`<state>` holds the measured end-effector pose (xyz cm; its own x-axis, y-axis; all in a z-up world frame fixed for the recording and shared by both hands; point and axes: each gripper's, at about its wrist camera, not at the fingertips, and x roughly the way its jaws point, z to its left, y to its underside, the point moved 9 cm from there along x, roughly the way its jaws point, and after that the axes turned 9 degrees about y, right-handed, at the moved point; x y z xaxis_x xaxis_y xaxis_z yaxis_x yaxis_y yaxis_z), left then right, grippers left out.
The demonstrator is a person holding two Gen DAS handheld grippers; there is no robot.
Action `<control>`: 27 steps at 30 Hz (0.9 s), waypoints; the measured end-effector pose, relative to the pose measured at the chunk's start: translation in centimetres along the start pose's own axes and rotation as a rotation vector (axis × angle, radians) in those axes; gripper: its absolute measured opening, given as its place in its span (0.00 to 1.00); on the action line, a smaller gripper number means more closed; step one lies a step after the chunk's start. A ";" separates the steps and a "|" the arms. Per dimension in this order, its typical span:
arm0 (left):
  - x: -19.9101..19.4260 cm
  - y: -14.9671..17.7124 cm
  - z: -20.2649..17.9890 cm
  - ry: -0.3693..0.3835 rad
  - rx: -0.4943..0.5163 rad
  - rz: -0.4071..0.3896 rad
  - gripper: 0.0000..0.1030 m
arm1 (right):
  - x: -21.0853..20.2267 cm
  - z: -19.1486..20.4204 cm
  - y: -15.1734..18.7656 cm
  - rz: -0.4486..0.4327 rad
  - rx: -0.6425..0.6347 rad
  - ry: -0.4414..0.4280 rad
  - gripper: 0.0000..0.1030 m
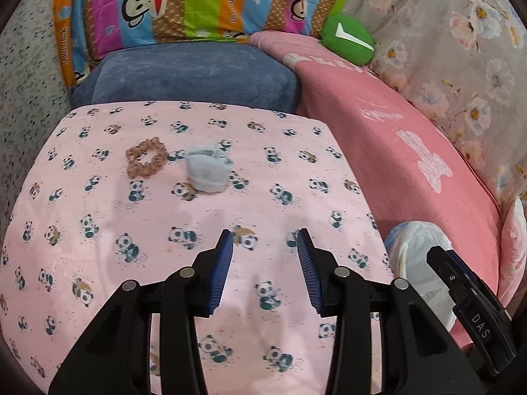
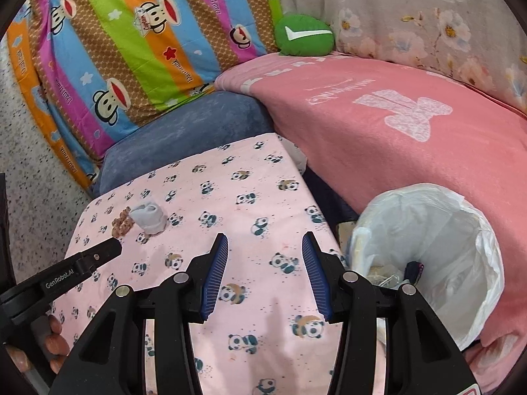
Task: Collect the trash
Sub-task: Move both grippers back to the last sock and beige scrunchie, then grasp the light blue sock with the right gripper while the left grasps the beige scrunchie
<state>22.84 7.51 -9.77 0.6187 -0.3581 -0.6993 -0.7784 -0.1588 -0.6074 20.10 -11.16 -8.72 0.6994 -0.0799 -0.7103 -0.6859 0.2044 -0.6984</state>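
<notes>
Left wrist view: small crumpled pale-grey cloth wad (image 1: pixel 208 172) lies ahead, slightly left of my left gripper (image 1: pixel 265 243), jaws apart, empty; nearer than right gripper (image 2: pixel 265 247), also released.

Home interior, bedroom or living corner. Upper left: striped cartoon-monkey quilt (image 2: pixel 131 49). Right: pink blanket (image 2: pixel 378 131), floral cloth (image 2: pixel 428 16) behind. Centre: panda-print cloth (image 1: pixel 197 230) over tabletop. Lower right: bag-lined bin (image 2: pixel 444 247). Left edge: speckled floor (image 2: pixel 33 181).

A green cushion (image 1: pixel 348 39) rests where the pink blanket (image 1: pixel 388 138) meets the striped monkey-print quilt (image 1: pixel 184 0).
</notes>
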 end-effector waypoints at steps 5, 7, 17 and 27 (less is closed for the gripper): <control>-0.6 -1.2 5.8 -0.062 -0.065 -0.022 0.43 | 1.7 5.0 0.7 0.021 -0.064 -0.030 0.52; -0.6 -1.6 8.1 -0.081 -0.098 -0.029 0.43 | 2.4 6.8 0.8 0.030 -0.088 -0.043 0.52; 1.1 -4.2 16.9 -0.152 -0.229 -0.049 0.53 | 7.5 15.5 1.0 0.083 -0.175 -0.116 0.52; 7.1 -6.8 20.2 -0.148 -0.274 -0.014 0.57 | 13.4 21.4 -0.1 0.110 -0.201 -0.166 0.60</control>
<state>34.69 24.64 -18.28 0.6225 -0.2199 -0.7511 -0.7572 -0.4118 -0.5070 33.86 8.62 -16.31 0.6304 0.0963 -0.7702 -0.7741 0.0046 -0.6330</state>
